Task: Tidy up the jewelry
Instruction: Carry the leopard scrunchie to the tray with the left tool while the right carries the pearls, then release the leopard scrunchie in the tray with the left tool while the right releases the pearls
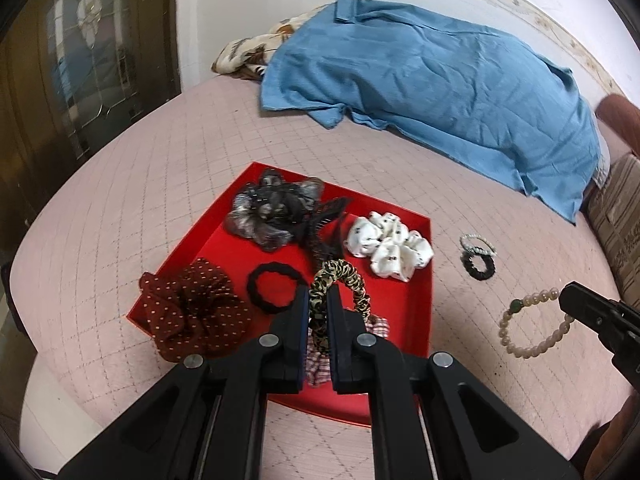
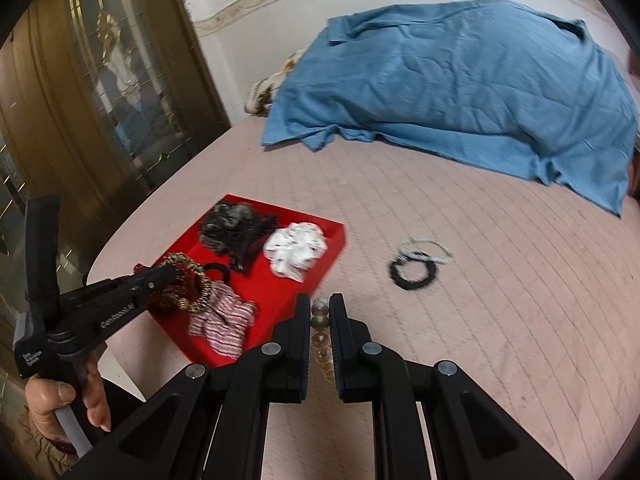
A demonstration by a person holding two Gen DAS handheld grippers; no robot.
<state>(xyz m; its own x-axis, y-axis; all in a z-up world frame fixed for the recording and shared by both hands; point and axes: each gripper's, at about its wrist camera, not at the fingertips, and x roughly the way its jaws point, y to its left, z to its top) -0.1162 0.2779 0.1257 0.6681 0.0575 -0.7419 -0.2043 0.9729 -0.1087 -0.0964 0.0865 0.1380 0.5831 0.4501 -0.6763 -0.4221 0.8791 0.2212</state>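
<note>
My left gripper is shut on a leopard-print scrunchie and holds it over the red tray; it also shows in the right wrist view. In the tray lie a grey flower scrunchie, a white scrunchie, a black hair tie, a dotted dark red scrunchie, a black claw clip and a checked scrunchie. My right gripper is shut on a pearl bracelet on the bed, right of the tray; the bracelet also shows in the left wrist view.
A black hair tie and a beaded band lie on the pink quilt right of the tray. A blue garment covers the far side. A brass-framed door stands at the left.
</note>
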